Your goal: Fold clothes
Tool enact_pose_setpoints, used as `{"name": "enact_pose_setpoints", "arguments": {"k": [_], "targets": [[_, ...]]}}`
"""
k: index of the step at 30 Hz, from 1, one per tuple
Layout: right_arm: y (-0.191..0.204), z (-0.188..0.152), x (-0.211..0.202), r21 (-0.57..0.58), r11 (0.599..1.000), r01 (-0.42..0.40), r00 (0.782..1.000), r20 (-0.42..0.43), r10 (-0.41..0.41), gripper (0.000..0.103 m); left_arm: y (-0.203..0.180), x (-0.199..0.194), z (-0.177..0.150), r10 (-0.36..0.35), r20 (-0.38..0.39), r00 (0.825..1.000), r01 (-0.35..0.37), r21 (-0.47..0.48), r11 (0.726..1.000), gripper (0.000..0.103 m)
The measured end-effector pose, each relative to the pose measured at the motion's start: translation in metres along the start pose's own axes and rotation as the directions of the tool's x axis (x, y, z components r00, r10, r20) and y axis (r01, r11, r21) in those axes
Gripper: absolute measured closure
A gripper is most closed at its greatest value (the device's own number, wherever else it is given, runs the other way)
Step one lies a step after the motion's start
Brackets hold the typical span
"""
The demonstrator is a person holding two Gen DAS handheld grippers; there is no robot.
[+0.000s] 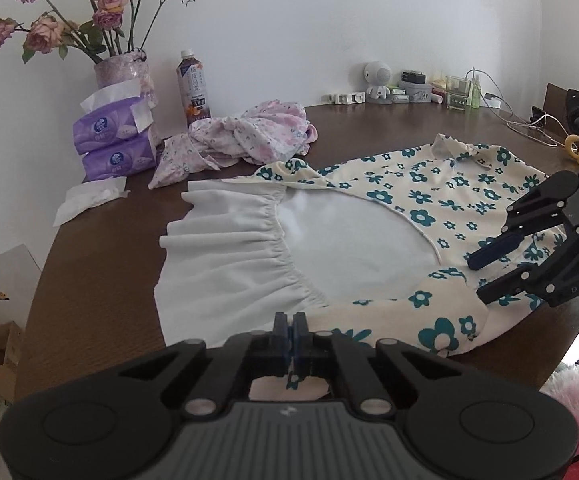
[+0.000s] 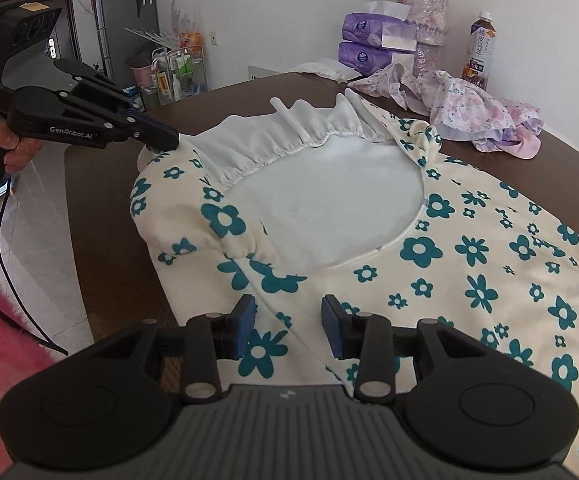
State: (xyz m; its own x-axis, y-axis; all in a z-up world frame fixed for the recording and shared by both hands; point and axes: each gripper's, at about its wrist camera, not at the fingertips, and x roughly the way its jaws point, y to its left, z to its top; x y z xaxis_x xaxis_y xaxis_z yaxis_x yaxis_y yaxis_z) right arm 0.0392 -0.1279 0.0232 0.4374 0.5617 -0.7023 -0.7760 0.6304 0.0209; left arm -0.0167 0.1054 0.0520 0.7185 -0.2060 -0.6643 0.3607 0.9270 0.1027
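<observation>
1. On the dark brown wooden table [image 1: 101, 248], the cream dress with teal flower print and white gathered skirt [image 2: 489, 248] lies spread flat.
2. Left gripper [image 1: 289, 334]: jaws pressed together, pinching the near sleeve edge, probably to fold it inward.
3. Right gripper [image 2: 289, 326]: jaws spread, hovering over the bodice, holding nothing.
4. A crumpled pink floral garment [image 1: 245, 136] waits beyond.

We hold the left tool [image 1: 291, 326] low at the near left with its fingers pressed together on a pinch of cloth, our hand [image 2: 7, 140] wrapped round its grip, while the right tool [image 2: 289, 322], further right, hovers with its blue pads [image 2: 245, 326] parted.
</observation>
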Motion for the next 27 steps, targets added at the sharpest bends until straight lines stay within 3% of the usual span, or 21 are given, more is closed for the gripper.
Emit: {"name": "enact_pose_setpoints", "arguments": {"k": [6, 11, 12, 15, 17, 19, 22, 25, 27], "targets": [[-0.001, -0.005, -0.004, 0.021, 0.999, 0.028, 0.999, 0.025, -0.029, 0.06, -0.001, 0.022, -0.014, 0.038, -0.072, 0.997, -0.038, -0.006, 0.999, 0.102], [0.019, 0.017, 0.004, -0.063, 0.996, -0.059, 0.996, 0.063, 0.063, 0.06, -0.001, 0.022, -0.019, 0.046, -0.066, 0.997, -0.049, -0.036, 0.998, 0.101], [0.023, 0.022, 0.006, -0.083, 0.993, -0.078, 0.994, 0.069, 0.084, 0.062, -0.001, 0.022, -0.019, 0.047, -0.065, 0.997, -0.05, -0.04, 0.998, 0.101], [0.036, 0.036, 0.011, -0.143, 0.98, -0.135, 0.985, 0.087, 0.148, 0.08, 0.001, 0.023, -0.018, 0.049, -0.065, 0.997, -0.053, -0.062, 0.997, 0.101], [0.045, 0.046, 0.015, -0.184, 0.968, -0.171, 0.977, 0.096, 0.191, 0.083, 0.002, 0.023, -0.018, 0.05, -0.065, 0.997, -0.055, -0.076, 0.996, 0.098], [0.051, 0.05, 0.028, -0.209, 0.964, -0.166, 0.981, 0.068, 0.184, 0.087, 0.003, 0.023, -0.018, 0.052, -0.064, 0.997, -0.057, -0.092, 0.994, 0.096], [0.049, 0.047, 0.049, -0.189, 0.973, -0.131, 0.99, 0.031, 0.14, 0.088, 0.003, 0.014, -0.02, 0.091, -0.04, 0.995, -0.095, -0.11, 0.989, 0.083], [0.041, 0.046, 0.053, -0.134, 0.979, -0.151, 0.987, 0.033, 0.157, 0.088, -0.007, -0.002, -0.02, 0.128, 0.029, 0.991, -0.126, -0.069, 0.99, 0.078], [0.039, 0.044, 0.053, -0.113, 0.981, -0.158, 0.986, 0.039, 0.163, 0.087, -0.017, -0.01, -0.017, 0.048, 0.074, 0.996, -0.044, -0.049, 0.998, 0.076]]}}
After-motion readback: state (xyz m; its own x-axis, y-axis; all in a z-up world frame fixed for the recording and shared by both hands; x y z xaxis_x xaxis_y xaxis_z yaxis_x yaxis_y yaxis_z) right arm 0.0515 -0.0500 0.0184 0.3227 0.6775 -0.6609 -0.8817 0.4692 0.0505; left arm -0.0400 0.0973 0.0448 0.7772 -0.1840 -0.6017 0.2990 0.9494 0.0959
